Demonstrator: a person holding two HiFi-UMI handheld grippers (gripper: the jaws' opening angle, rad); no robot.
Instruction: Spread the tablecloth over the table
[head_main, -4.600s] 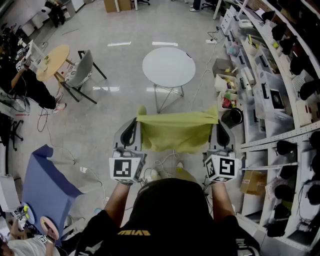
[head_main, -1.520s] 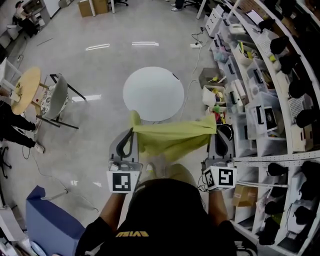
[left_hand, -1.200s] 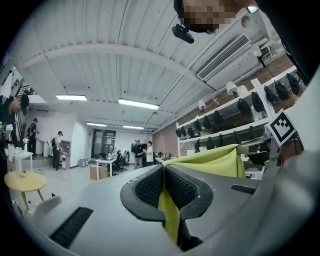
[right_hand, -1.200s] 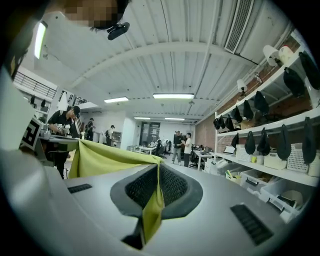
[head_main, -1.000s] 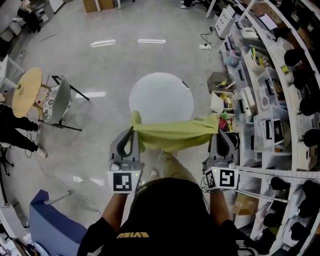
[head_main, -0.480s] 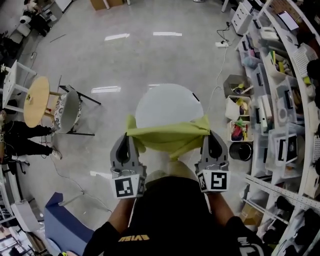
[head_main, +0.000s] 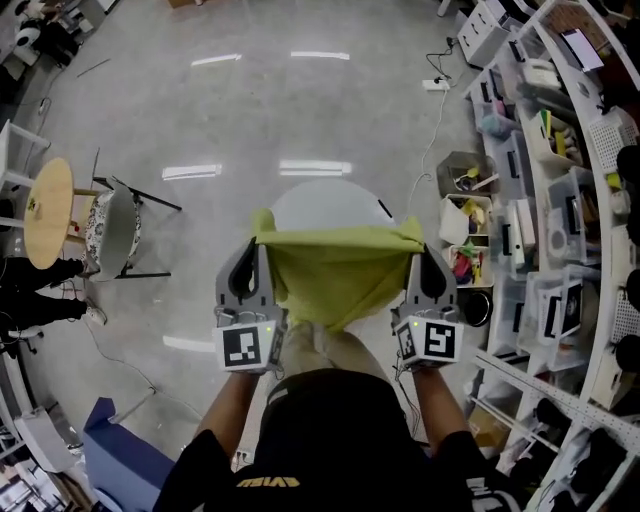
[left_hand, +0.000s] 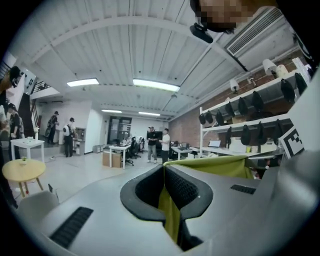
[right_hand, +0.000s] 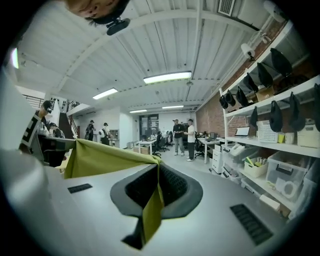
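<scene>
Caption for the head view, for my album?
A yellow-green tablecloth stretched between left tool and right tool near a round table.

The tablecloth (head_main: 340, 275) is seen in a plain yellow-green. The left gripper (head_main: 260, 242) and the right gripper (head_main: 416, 248) are finished in pale grey with black ribbed pads, and each cube is patterned with black-and-white square markers. The round table (head_main: 330, 195) is coloured white and the floor (head_main: 250, 110) glossy light grey. A small side table (head_main: 45, 210) is coloured tan.
</scene>
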